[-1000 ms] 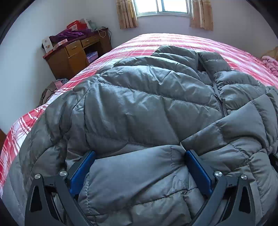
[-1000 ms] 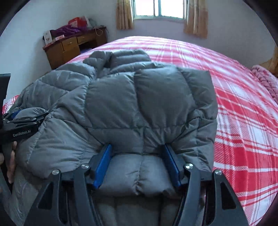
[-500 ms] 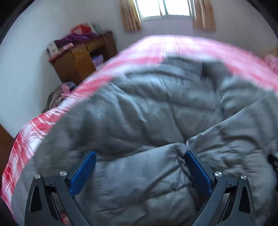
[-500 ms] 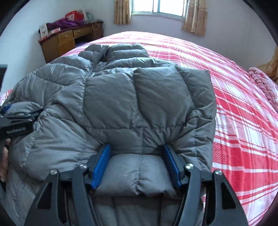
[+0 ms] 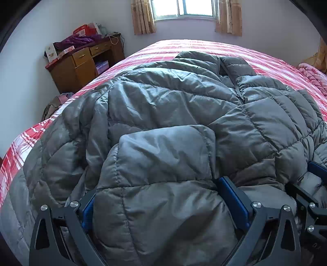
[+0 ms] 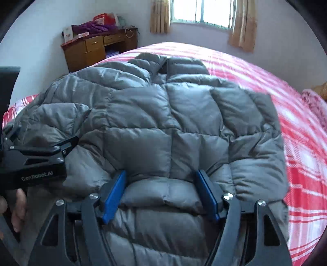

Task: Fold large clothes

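Note:
A large grey quilted down jacket [image 5: 173,106] lies on the red-and-white plaid bed [image 5: 204,47], collar toward the window, sleeves folded in over the front. My left gripper [image 5: 157,196] holds a thick fold of the jacket's near edge between its blue pads. My right gripper [image 6: 163,188] grips the near edge likewise, with puffy fabric [image 6: 163,143] bulging between the pads. The jacket also fills the right wrist view. The right gripper shows at the right edge of the left wrist view [image 5: 312,188]; the left gripper shows at the left of the right wrist view [image 6: 36,155].
A wooden desk [image 5: 81,63] piled with boxes and purple cloth stands against the far left wall. Clothes lie on the floor [image 5: 55,104] beside the bed. A pink blanket [image 5: 312,75] lies at the bed's right edge. A curtained window [image 5: 192,10] is behind.
Both grippers have lifted and carried the jacket's near edge forward toward the collar. A folded panel now stands higher between the left pads. The views tilted up slightly.

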Available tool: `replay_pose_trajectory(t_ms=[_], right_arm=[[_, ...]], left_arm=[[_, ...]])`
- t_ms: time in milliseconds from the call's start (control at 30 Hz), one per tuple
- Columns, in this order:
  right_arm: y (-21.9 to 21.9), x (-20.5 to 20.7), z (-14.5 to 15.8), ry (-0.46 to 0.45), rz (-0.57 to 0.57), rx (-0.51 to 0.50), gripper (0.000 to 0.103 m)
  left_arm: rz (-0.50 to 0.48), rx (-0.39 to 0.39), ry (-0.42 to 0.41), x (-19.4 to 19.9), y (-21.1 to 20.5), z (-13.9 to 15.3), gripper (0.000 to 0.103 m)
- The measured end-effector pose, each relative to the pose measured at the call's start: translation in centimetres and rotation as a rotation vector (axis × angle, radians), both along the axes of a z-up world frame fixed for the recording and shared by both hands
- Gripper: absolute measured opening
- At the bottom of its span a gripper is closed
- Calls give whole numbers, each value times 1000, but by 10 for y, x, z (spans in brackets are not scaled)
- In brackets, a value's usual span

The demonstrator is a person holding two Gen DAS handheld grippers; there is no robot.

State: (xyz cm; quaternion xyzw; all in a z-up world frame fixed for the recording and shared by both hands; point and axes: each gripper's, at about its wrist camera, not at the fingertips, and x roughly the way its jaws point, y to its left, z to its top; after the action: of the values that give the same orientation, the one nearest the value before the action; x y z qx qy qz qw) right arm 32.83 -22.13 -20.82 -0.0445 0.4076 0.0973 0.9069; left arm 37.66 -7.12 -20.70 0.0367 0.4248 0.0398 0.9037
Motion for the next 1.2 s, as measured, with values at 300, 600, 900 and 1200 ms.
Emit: replay_pose_trajectory(t_ms=[300, 600, 900, 1200], right_arm=[[0, 6, -6, 2, -16, -5, 76], [-15, -51, 39, -95, -18, 27, 91], [0, -125, 32, -161, 44, -90, 92], [-9, -142, 47, -208, 6, -81, 92]], left_arm=[[4, -3, 0, -10, 11, 26, 102], [204, 119, -106, -129, 173, 87, 102], [363, -225, -2, -205, 298, 41, 102], [362, -99, -44, -172, 285, 64, 19]])
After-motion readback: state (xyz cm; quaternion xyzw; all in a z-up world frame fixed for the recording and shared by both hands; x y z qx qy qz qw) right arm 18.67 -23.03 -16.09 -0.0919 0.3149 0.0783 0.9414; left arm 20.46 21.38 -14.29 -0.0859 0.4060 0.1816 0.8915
